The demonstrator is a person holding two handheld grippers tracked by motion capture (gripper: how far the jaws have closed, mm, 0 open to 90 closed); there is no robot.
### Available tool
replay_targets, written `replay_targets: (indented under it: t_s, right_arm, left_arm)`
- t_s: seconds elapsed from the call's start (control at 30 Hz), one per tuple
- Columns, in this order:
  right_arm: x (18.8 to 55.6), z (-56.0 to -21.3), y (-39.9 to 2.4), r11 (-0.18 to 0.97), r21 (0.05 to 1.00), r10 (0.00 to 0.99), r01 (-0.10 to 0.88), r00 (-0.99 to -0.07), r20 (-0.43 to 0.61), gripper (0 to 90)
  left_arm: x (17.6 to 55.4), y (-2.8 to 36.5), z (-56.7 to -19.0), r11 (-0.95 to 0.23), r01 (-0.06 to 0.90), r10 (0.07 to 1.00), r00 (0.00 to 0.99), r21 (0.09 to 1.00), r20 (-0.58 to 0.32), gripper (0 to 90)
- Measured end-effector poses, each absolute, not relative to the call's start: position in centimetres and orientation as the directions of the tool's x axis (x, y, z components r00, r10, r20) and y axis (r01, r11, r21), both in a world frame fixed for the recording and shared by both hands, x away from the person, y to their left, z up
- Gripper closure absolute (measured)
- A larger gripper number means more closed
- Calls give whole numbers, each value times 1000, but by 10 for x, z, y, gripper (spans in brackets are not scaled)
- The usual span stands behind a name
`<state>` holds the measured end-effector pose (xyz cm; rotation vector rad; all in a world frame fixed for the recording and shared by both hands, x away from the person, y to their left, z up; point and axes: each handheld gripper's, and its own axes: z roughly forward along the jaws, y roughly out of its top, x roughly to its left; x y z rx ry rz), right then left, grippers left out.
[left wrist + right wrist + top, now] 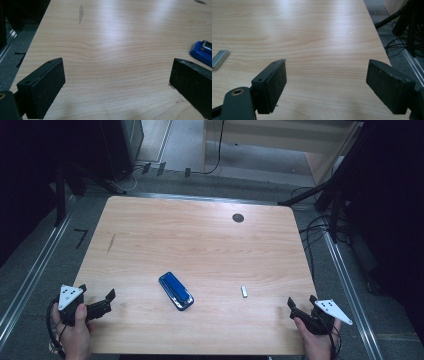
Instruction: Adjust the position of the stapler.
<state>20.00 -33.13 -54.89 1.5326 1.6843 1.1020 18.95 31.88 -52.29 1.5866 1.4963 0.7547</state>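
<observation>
A blue stapler (176,291) lies flat near the middle of the wooden table (200,240), angled toward the front right. A small silver block of staples (244,291) rests to its right. My left gripper (96,300) sits at the table's front left corner, jaws wide open with nothing between them; in its own view the left gripper (117,82) faces bare wood, with the stapler (202,52) at the right edge. At the front right corner my right gripper (301,302) is open and empty; its own view of the right gripper (325,82) has the staple block (219,58) at far left.
A dark round grommet (238,218) marks the table's far right area. A grey scuff (111,243) shows on the left side of the top. Cables and stand legs (320,195) crowd the floor past the right edge.
</observation>
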Motion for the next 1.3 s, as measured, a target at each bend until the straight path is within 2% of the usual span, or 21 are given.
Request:
replay_targets:
  t_s: [0.1,0.3,0.43,0.53,0.63,0.97,1.03,1.3]
  right_arm:
    - [199,-549,-328,13,874,984,485,-164,77,171]
    - [193,-544,-325,-20,874,986,485,-137,98,199]
    - [190,-536,-322,-8,882,986,471,-142,85,224]
    - [189,-531,-316,-9,885,981,465,-167,97,283]
    - [189,-527,-308,1,886,976,463,-195,101,305]
    - [199,-509,-270,71,889,954,452,-290,72,294]
    - [198,-504,-257,95,887,941,452,-332,69,296]
    - [201,-502,-228,136,880,915,455,-397,64,294]
  left_arm:
    - [191,320,-523,45,511,986,113,858,-119,1]
    - [192,323,-523,69,522,983,109,850,-147,1]
    - [193,322,-523,51,533,984,117,844,-134,1]
    - [193,322,-523,53,533,985,112,845,-133,1]
    - [194,321,-524,52,534,986,107,844,-128,1]
    - [192,318,-523,25,529,988,117,848,-102,1]
    - [192,317,-523,21,530,989,115,848,-97,1]
    - [193,316,-523,11,534,990,111,846,-83,1]
